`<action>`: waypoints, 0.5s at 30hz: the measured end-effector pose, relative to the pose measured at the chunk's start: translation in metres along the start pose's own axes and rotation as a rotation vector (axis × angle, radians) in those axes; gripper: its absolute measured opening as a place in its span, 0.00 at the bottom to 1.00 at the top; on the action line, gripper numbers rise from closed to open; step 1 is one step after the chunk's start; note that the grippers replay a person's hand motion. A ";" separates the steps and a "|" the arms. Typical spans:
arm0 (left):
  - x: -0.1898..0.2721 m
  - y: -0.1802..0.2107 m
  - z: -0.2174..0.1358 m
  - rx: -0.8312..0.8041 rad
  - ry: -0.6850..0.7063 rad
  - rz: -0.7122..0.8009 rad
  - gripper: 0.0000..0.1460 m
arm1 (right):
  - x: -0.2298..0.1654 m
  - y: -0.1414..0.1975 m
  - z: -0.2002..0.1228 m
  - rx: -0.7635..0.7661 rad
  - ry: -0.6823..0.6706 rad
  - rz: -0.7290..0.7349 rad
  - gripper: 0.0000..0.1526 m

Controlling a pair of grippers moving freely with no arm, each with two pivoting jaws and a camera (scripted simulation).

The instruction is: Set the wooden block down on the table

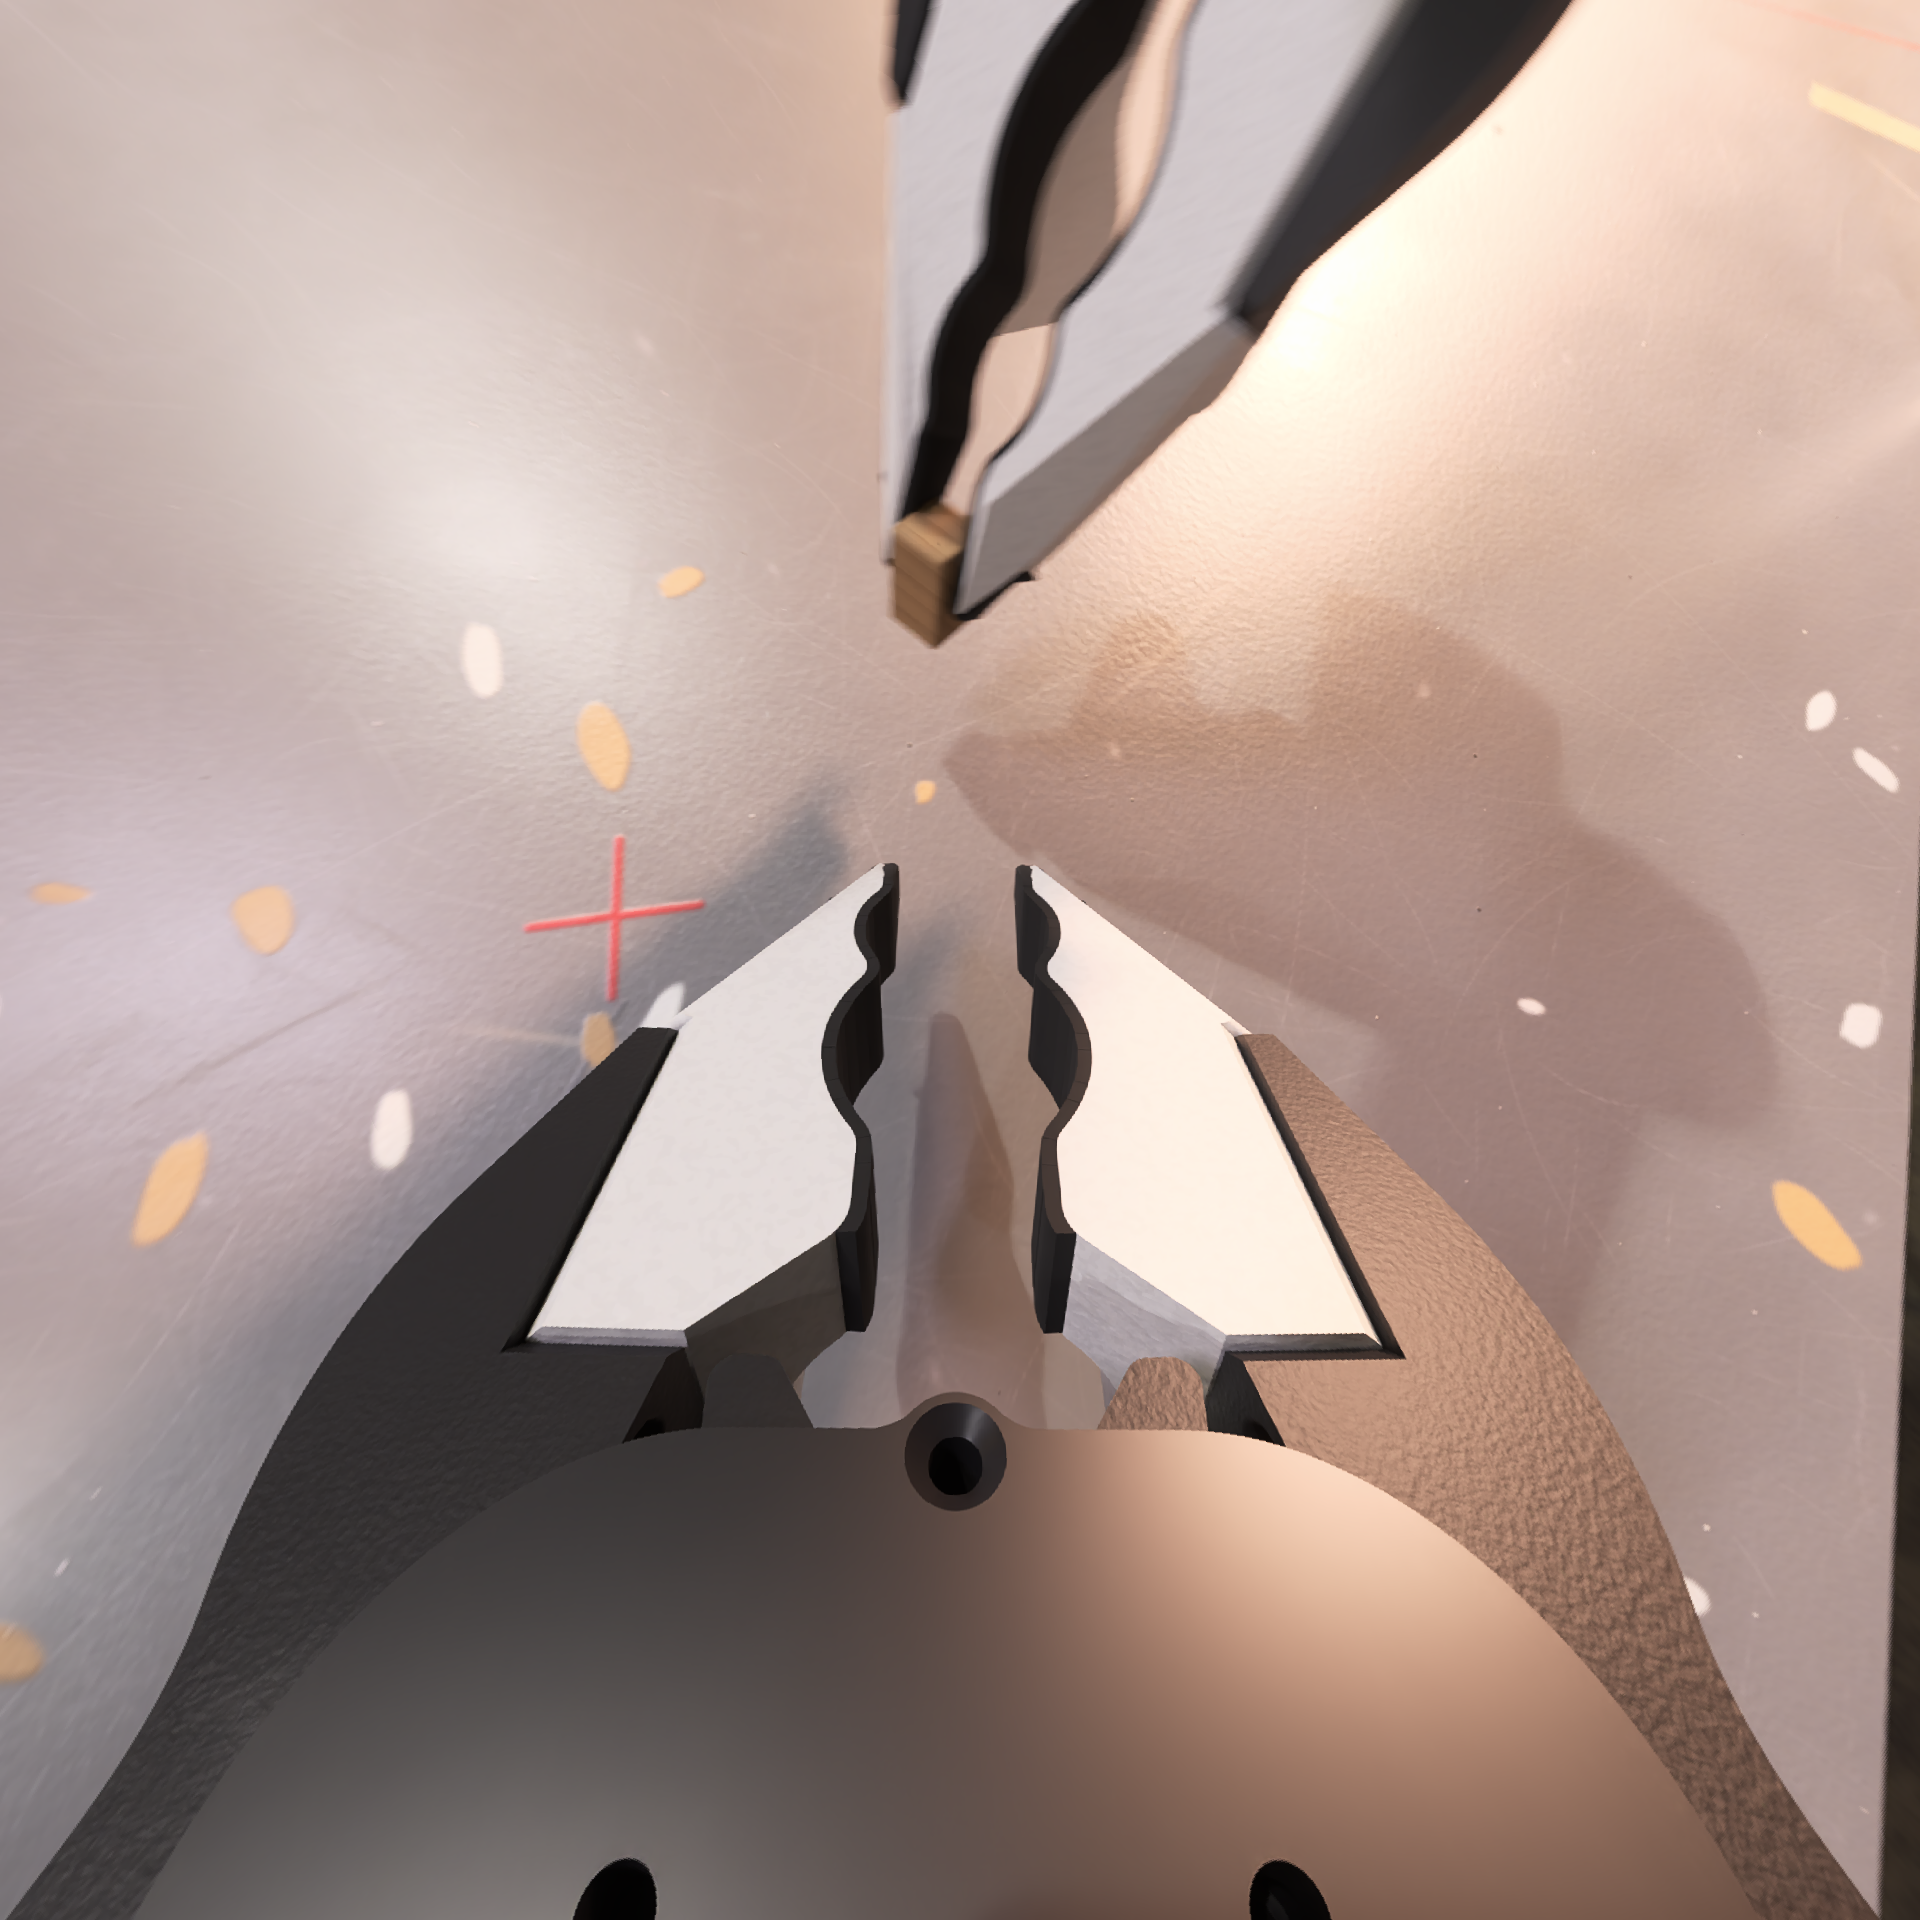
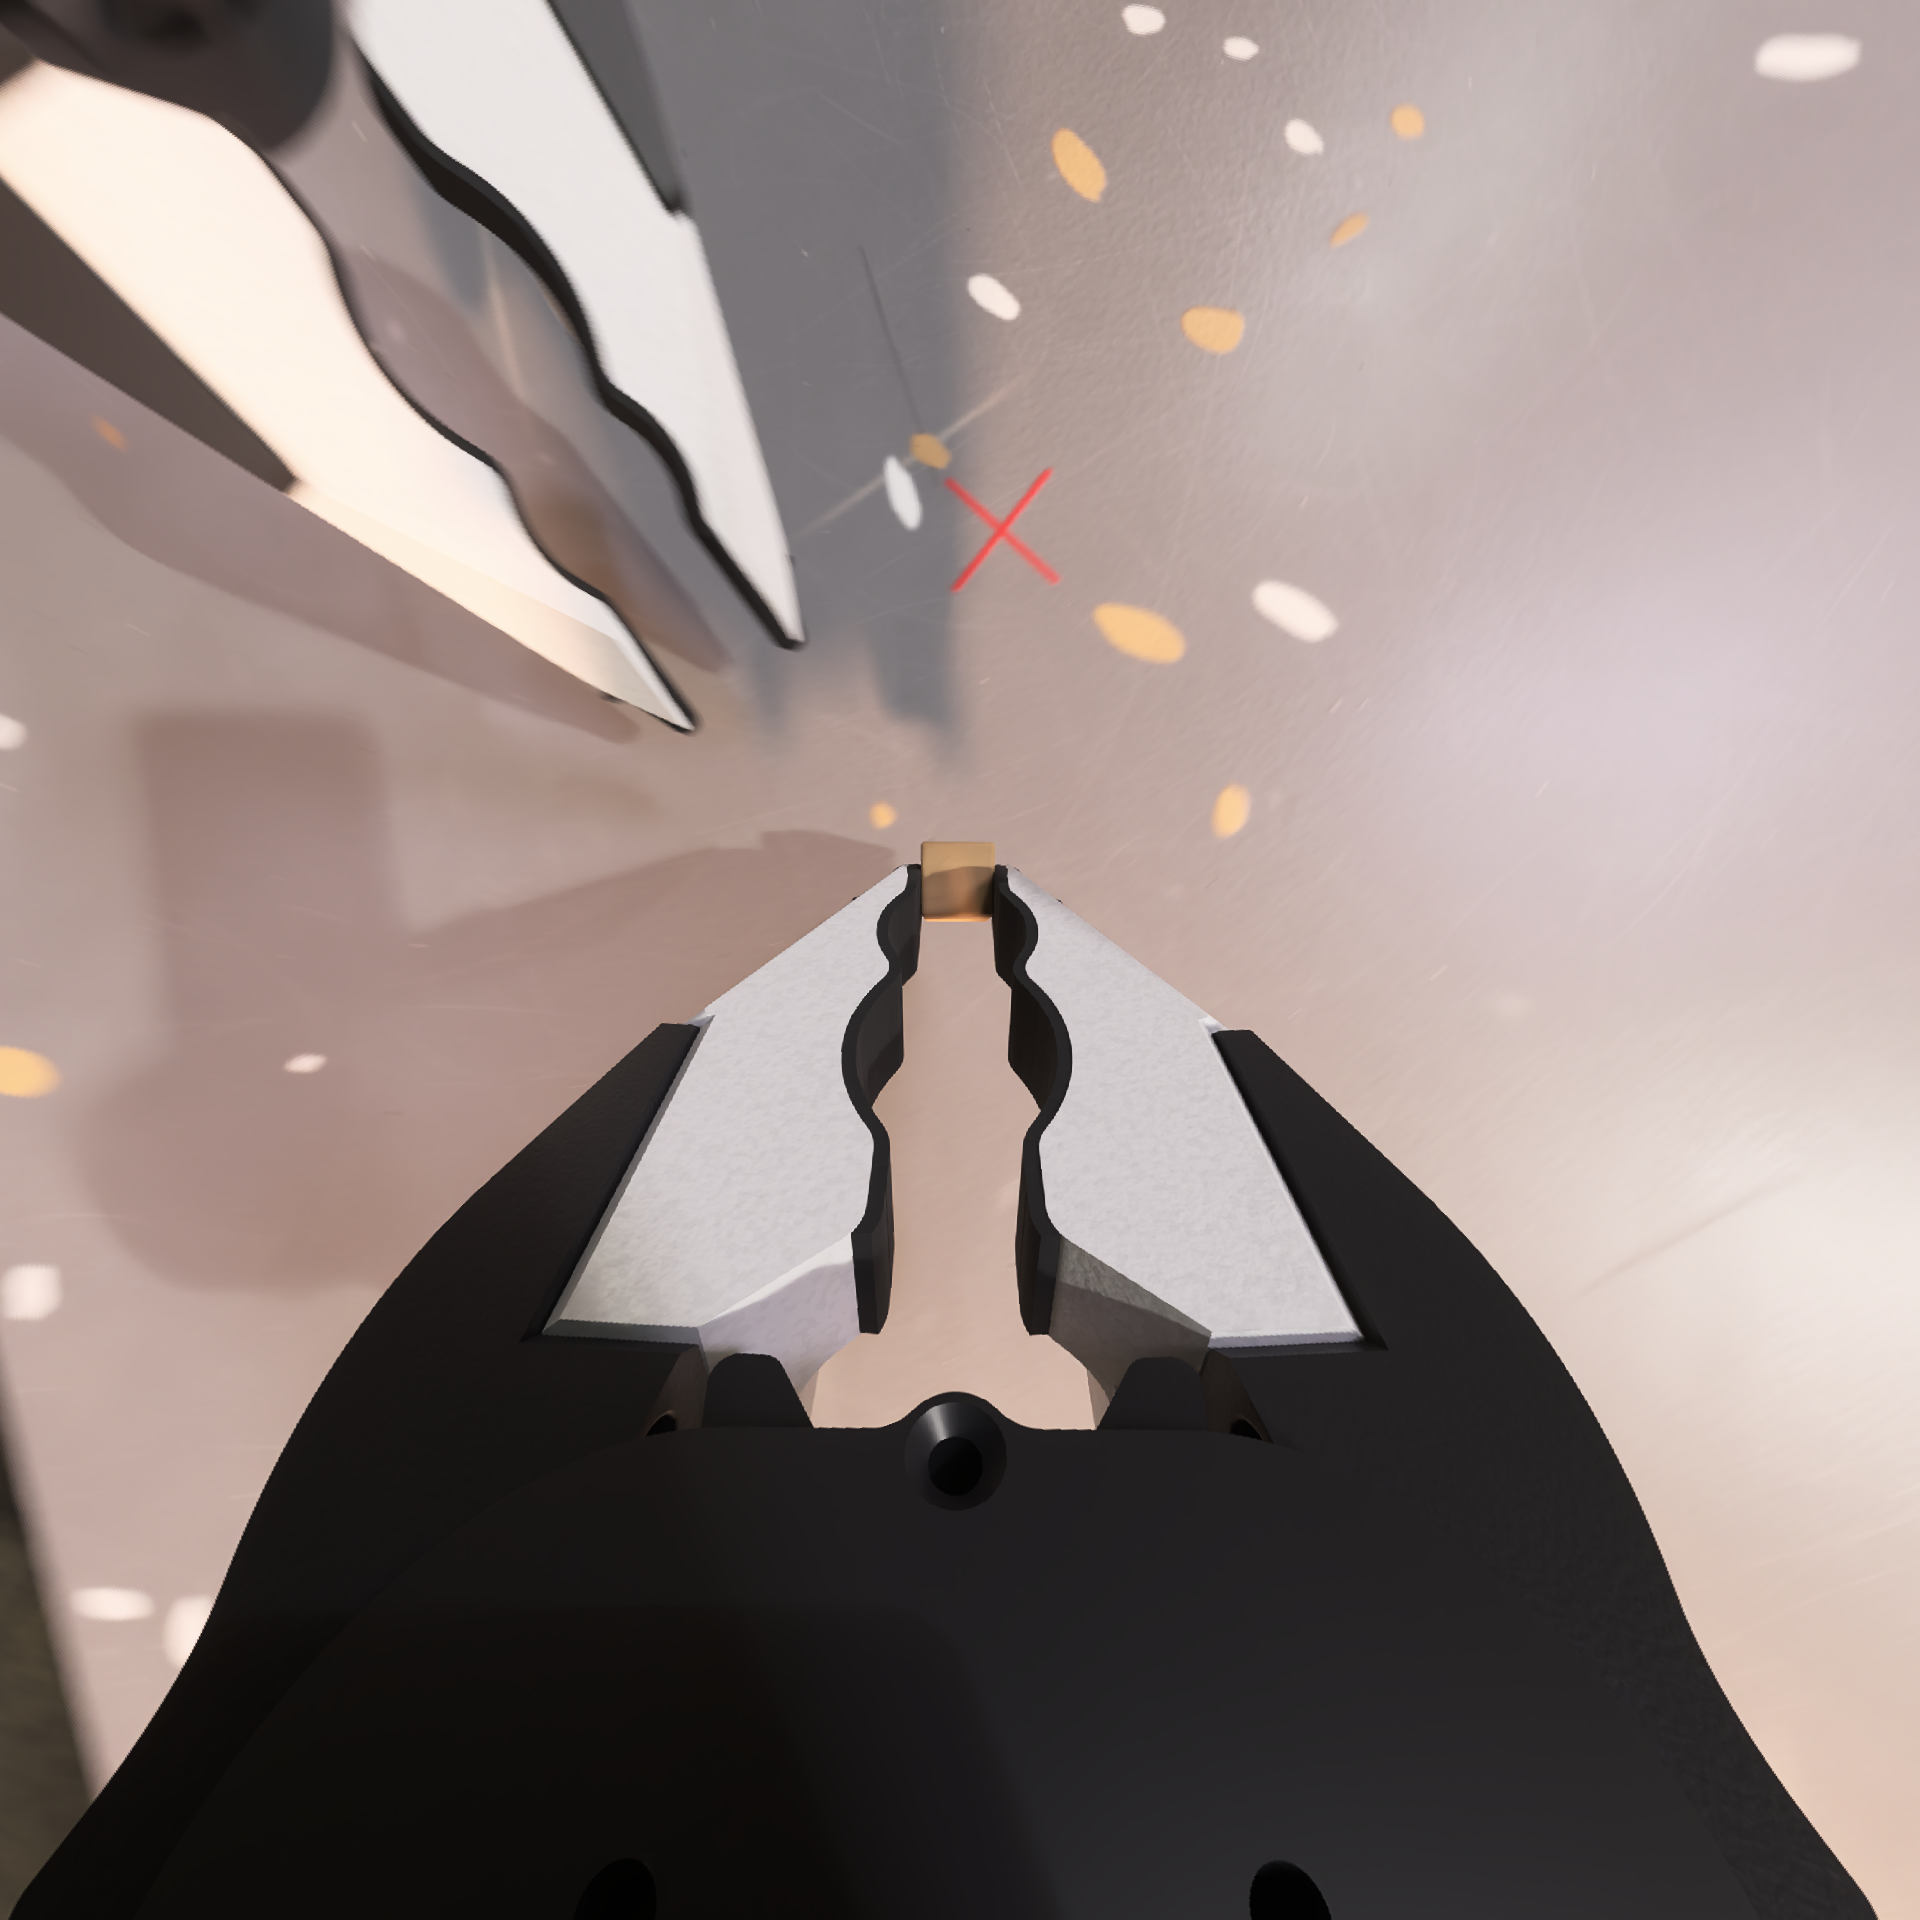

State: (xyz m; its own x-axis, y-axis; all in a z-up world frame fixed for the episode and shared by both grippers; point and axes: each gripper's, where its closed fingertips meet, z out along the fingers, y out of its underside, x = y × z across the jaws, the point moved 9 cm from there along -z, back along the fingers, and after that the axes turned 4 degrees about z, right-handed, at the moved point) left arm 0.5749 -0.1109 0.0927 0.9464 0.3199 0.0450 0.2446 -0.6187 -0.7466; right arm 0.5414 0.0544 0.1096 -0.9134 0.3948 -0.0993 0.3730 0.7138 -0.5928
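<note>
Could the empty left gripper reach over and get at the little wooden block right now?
Probably only partly. The left gripper is open with nothing between it and the wooden block, but the right gripper is clamped on the block's sides, leaving just its end exposed.

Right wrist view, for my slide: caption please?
Right gripper pinches the wooden block above the speckled table, near a red cross.

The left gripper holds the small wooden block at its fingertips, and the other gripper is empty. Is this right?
No. The right gripper holds the wooden block at its fingertips, as the right wrist view shows; the left gripper is empty.
</note>
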 end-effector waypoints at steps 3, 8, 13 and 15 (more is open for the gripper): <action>-0.001 -0.006 0.014 -0.036 0.066 -0.020 0.18 | -0.023 0.017 -0.012 0.008 -0.017 0.137 0.08; 0.000 -0.013 0.031 -0.055 0.132 -0.037 0.18 | -0.030 0.028 -0.005 -0.053 0.017 0.206 0.08; 0.014 -0.013 0.038 -0.052 0.201 -0.068 0.19 | -0.020 0.032 0.002 -0.100 0.033 0.213 0.08; 0.024 -0.012 0.041 -0.048 0.265 -0.079 0.18 | -0.015 0.034 -0.002 -0.112 0.071 0.204 0.08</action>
State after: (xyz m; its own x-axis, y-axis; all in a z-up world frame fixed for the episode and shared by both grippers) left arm 0.5858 -0.0664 0.0757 0.9447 0.1732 0.2785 0.3233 -0.6343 -0.7022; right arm 0.5679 0.0742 0.0923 -0.8052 0.5741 -0.1487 0.5676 0.6734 -0.4736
